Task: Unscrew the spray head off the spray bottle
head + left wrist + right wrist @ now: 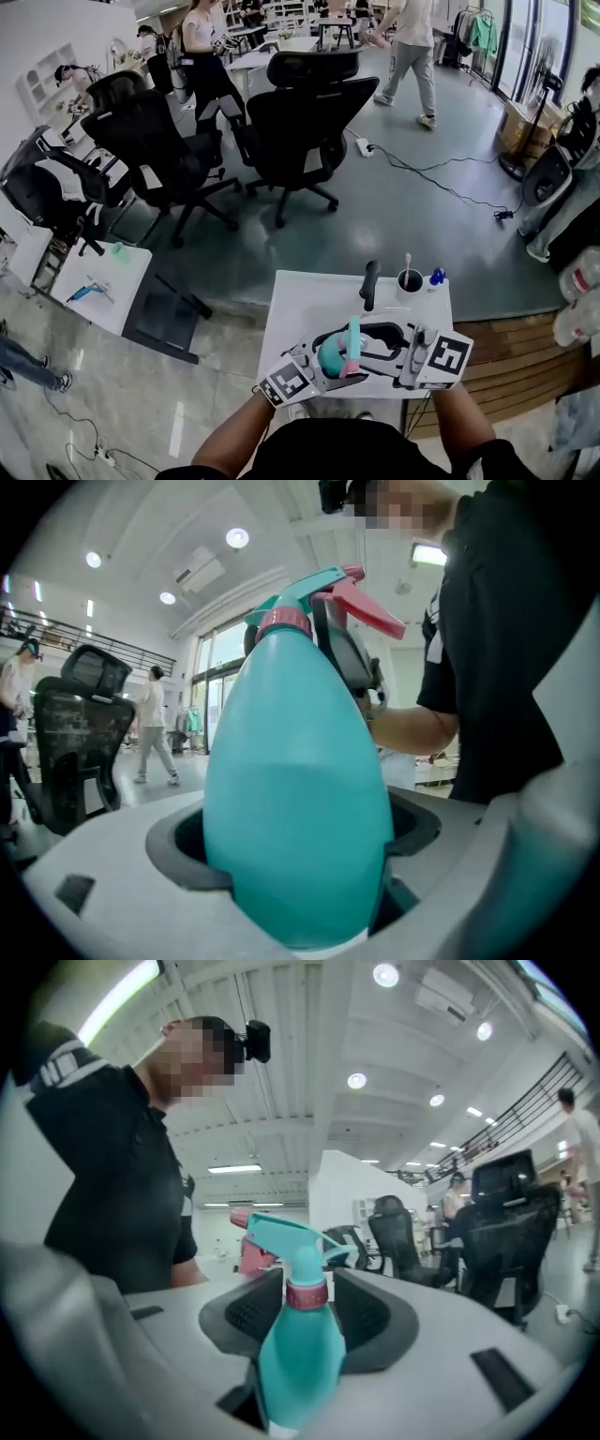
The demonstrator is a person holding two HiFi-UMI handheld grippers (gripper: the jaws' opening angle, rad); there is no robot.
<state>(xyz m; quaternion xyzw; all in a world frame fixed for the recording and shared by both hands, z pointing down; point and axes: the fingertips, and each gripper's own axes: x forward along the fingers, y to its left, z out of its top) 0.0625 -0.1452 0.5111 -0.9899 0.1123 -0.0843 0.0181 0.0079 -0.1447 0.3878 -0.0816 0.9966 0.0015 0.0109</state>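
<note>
Two grippers hold one teal spray bottle [295, 789] above the near part of a small white table [305, 295], just in front of the person. The left gripper [295, 855] is clamped on the bottle's wide body, both jaws pressed against its sides. The right gripper [307, 1309] has its dark pads closed on either side of the pink collar [307, 1295] at the base of the spray head [286, 1234]. The head sits on the neck, its pink trigger [370, 611] projecting. A black cup [410, 279] stands at the table's far edge.
</note>
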